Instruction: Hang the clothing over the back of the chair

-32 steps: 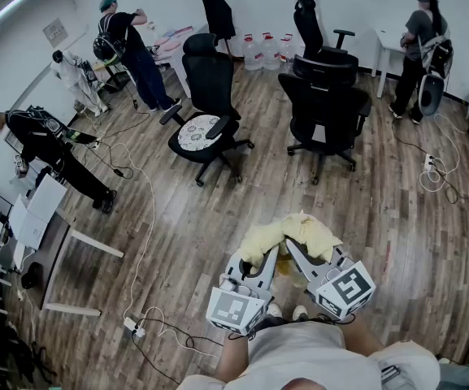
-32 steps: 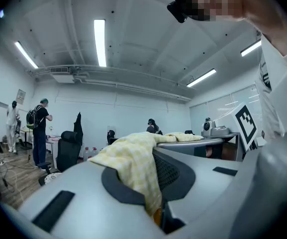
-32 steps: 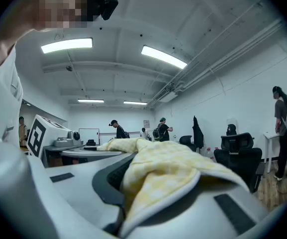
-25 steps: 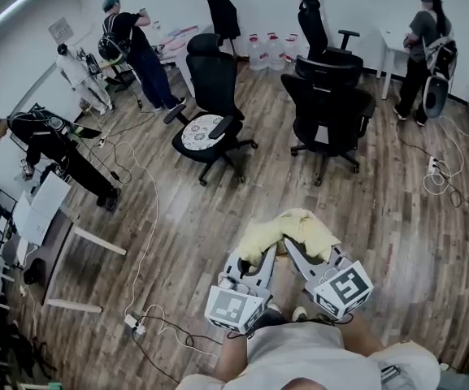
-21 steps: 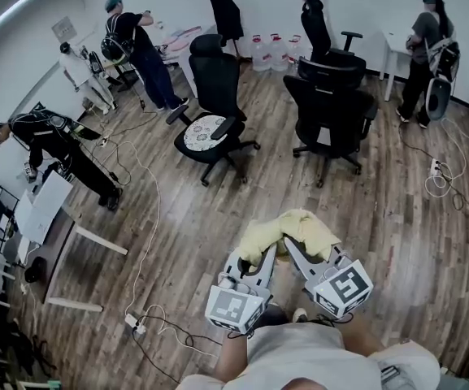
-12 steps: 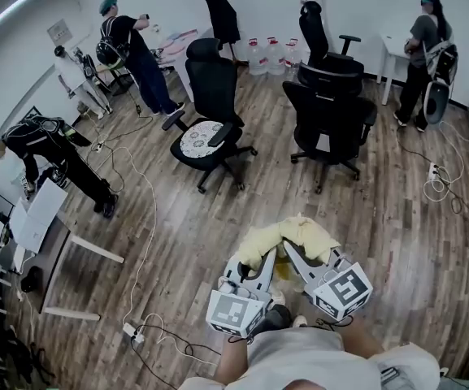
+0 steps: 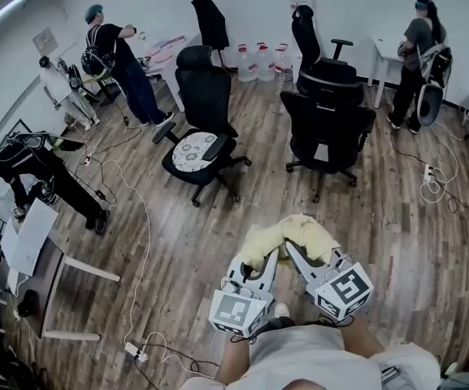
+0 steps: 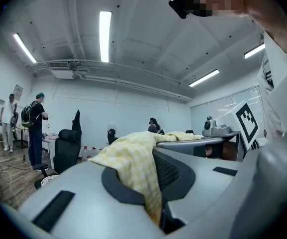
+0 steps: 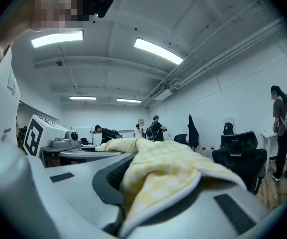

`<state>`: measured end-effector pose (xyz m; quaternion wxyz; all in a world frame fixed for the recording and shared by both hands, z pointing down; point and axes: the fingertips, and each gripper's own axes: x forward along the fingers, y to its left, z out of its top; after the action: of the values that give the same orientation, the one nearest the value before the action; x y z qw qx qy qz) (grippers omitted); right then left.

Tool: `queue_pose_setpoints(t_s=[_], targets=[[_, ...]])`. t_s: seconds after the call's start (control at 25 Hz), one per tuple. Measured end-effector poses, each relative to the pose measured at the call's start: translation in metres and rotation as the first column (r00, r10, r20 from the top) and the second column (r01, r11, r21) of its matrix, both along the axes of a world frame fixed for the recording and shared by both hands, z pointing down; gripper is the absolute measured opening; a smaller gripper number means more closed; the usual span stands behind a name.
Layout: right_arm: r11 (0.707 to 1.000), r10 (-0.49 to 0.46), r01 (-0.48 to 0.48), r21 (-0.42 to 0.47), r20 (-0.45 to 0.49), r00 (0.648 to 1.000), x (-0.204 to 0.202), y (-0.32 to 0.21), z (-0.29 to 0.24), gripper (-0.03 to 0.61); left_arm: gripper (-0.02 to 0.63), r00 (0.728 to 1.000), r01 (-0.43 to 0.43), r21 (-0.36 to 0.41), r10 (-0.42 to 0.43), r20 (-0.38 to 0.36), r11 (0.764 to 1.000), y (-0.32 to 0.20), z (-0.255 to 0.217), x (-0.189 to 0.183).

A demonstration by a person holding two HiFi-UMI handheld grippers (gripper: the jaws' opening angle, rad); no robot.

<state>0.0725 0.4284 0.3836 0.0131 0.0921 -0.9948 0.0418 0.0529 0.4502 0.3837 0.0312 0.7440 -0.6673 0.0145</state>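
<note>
Wood-plank flooring (image 7: pixel 177 242) fills a white-walled workroom, seen steeply from above. At the bottom of the head view a person in a pale top holds two grey grippers side by side, each carrying a cube with a square black-and-white marker. The left gripper (image 7: pixel 262 258) and the right gripper (image 7: pixel 293 252) both have their jaws clamped narrow on a pale yellow checked piece of clothing (image 7: pixel 293 231). It bunches in a soft heap across the two sets of tips, clear of the floor. Each gripper view shows the fabric pinched in the slim slot between that gripper's jaws and draped across toward the other gripper. Well ahead stand three black office chairs: one with a patterned seat cushion (image 7: pixel 204 112) to the left, a tall-backed chair (image 7: pixel 325 124) nearly straight ahead, and a third chair (image 7: pixel 311 35) behind it near the far wall. The clothing is well apart from all of them. Clear water bottles (image 7: pixel 262 55) line the wall between the chairs. A white cable (image 7: pixel 143 234) snakes over the floor at left. One bystander (image 7: pixel 116 59) stands at a table in the far left corner, another (image 7: pixel 35 173) bends over at the left edge, and a third (image 7: pixel 413 51) stands at far right.
</note>
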Motion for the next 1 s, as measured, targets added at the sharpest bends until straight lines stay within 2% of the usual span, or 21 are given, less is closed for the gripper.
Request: queue_pose_setpoints(t_s=[0.44, 1.0], targets=[[0.999, 0.044, -0.044, 0.000, 0.002, 0.999, -0.035, -0.042, -0.006, 0.040, 0.031, 0.999, -0.040, 0.004, 0.040, 0.002, 0.999, -0.042, -0.007, -0.036], [1.000, -0.002, 0.002, -0.014, 0.012, 1.000, -0.073, -0.137, -0.006, 0.040, 0.031, 1.000, 0.000, -0.005, 0.000, 0.008, 1.000, -0.138, -0.006, -0.073]])
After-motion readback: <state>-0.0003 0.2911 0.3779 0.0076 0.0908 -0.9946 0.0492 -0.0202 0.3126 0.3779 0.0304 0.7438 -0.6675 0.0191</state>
